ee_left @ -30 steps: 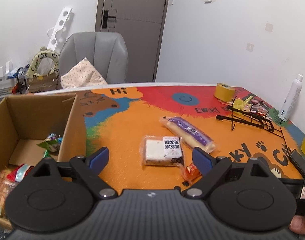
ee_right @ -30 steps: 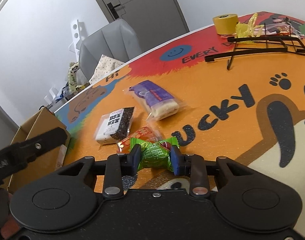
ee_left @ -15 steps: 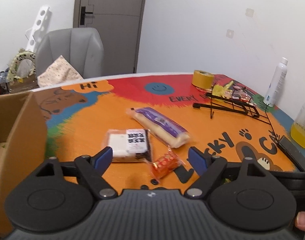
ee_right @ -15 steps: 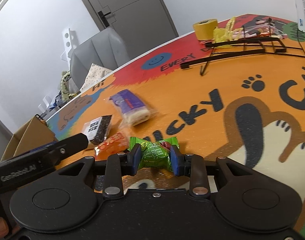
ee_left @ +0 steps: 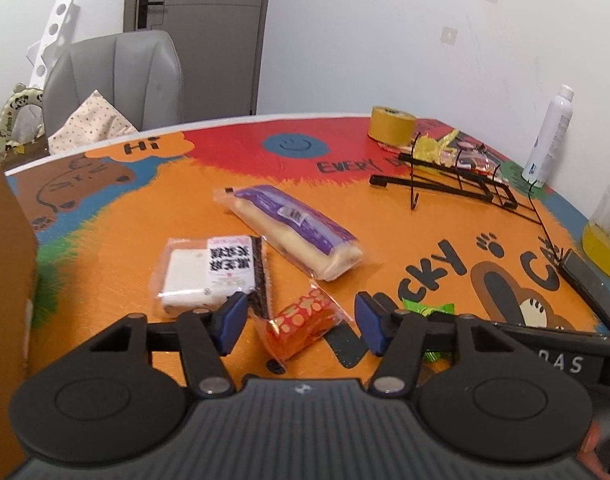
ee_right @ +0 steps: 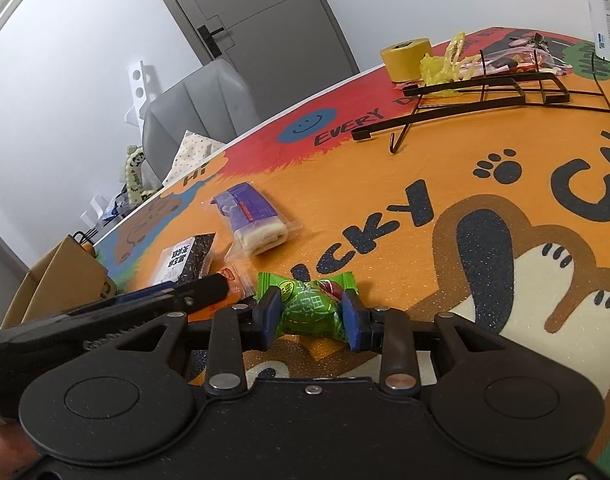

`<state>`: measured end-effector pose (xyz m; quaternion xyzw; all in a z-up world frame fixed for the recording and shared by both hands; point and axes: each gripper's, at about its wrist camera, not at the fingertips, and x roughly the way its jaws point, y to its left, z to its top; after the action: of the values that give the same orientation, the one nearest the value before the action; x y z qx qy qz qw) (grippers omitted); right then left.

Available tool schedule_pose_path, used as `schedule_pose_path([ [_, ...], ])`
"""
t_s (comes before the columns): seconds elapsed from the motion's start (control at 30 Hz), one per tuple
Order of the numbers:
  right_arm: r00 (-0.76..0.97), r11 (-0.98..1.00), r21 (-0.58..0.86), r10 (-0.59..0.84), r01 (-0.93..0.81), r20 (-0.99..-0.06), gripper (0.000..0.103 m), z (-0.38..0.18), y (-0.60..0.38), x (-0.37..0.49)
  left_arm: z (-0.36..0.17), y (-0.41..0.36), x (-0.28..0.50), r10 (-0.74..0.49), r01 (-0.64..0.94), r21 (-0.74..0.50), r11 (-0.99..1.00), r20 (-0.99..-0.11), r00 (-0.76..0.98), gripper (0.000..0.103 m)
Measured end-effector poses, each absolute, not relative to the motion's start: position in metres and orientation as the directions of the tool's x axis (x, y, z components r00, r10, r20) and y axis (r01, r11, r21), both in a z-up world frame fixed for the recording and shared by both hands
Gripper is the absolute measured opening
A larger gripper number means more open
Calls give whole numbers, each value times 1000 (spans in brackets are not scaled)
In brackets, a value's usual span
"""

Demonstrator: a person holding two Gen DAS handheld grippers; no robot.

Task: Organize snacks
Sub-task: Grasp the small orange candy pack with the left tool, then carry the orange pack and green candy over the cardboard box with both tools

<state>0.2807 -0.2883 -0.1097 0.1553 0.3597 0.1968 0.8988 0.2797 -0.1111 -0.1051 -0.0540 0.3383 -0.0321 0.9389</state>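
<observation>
Evidently the green candy (ee_right: 310,307), a small crinkly twist-wrapped sweet, is light and slippery in its foil, so the right gripper (ee_right: 311,314), closed on its plump middle just above the surface (ee_right: 385,184), has the surest hold. The left gripper (ee_left: 301,322) stands wide around the orange-red snack packet (ee_left: 301,320), soft and light, best pinched across its body.

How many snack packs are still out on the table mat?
3: the purple roll pack, the white cake pack, and the orange pack between the open left gripper's fingers. More may be hidden.
</observation>
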Motion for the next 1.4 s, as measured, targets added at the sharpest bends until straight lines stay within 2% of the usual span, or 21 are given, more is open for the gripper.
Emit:
schedule_pose_path([
  [0.13, 664, 877, 411, 464, -251, -586, 34, -109, -286, 280, -115, -111, 284, -99, 22, -125, 992, -654, 750, 56],
  [0.27, 667, 881, 392, 460, -264, -586, 40, -108, -281, 279, -120, -112, 284, -97, 28, -113, 993, -664, 742, 55],
  [0.4, 669, 889, 364, 451, -278, -591, 40, -107, -277, 277, -121, -114, 283, -89, 40, -89, 995, -663, 743, 54],
  [0.5, 663, 890, 355, 450, -284, -598, 34, -105, -276, 275, -122, -116, 280, -66, 46, -48, 998, -659, 749, 43],
  [0.57, 660, 891, 354, 451, -286, -601, 32, -104, -275, 273, -122, -115, 278, -61, 43, -43, 998, -659, 749, 29],
  [0.67, 663, 894, 347, 445, -285, -602, 31, -103, -273, 269, -119, -112, 277, -79, 51, -62, 997, -666, 741, 23],
  [0.9, 665, 895, 352, 441, -274, -602, 29, -99, -272, 261, -116, -109, 263, -99, 56, -85, 995, -665, 740, 22],
  [1.4, 688, 877, 348, 477, -332, -546, 27, -70, -250, 239, -68, -85, 223, -76, 28, -93, 995, -579, 812, 22],
])
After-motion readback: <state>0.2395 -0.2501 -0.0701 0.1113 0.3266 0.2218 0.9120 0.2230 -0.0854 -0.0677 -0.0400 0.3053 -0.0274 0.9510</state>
